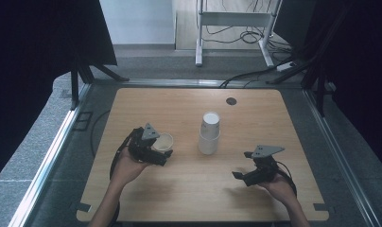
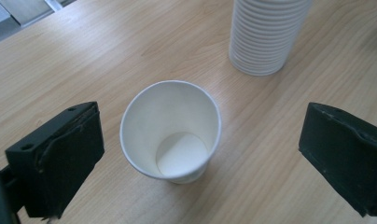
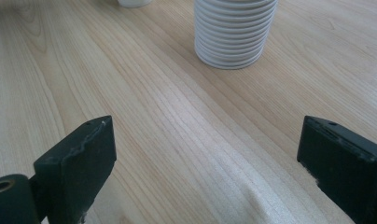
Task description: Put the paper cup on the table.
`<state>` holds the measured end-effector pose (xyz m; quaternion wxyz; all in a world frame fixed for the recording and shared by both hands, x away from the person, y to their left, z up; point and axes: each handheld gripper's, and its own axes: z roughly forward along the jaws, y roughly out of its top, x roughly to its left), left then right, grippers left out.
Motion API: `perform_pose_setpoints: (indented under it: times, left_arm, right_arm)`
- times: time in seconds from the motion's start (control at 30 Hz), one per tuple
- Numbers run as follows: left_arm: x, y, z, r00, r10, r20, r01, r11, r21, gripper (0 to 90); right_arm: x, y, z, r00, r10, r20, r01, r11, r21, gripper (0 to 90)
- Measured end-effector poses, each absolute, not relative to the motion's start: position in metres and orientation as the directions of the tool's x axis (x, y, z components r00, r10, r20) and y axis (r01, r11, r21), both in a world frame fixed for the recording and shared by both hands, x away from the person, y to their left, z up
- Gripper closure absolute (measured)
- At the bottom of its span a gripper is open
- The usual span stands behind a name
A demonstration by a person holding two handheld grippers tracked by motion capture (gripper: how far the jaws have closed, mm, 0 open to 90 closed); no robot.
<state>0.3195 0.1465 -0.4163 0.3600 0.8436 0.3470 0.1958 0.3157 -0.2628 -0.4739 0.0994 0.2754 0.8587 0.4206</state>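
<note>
While the left claw stands spread around a single cup without touching it, the placing step seems finished; the cup stands upright on the worktop, left of the one stack; the right claw is spread too, empty; next probably another cup from the stack, pinched gently.

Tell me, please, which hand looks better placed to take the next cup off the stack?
Probably the right. Its claw is open with nothing between its jaws and faces the stack of cups across bare table. The left claw is open too, but the single cup stands upright between its jaws.
</note>
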Motion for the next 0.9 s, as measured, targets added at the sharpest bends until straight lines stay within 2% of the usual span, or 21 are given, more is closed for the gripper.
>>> perform_pose_setpoints:
  times: [0.4, 0.77, 0.9]
  left_arm:
    - [0.287, 0.156, -0.436, 0.669, 0.735, 0.112, 0.405, -0.487, 0.774, 0.0]
    - [0.273, 0.16, -0.466, 0.644, 0.762, 0.073, 0.425, -0.435, 0.794, 0.0]
    - [0.274, 0.159, -0.479, 0.64, 0.765, 0.071, 0.454, -0.451, 0.769, 0.0]
  right_arm:
    - [0.312, -0.264, -0.479, -0.822, 0.566, 0.062, 0.399, 0.495, 0.772, 4.4]
    - [0.309, -0.265, -0.492, -0.796, 0.603, 0.046, 0.427, 0.507, 0.749, 2.1]
    - [0.308, -0.265, -0.5, -0.787, 0.617, 0.031, 0.44, 0.525, 0.729, 2.0]
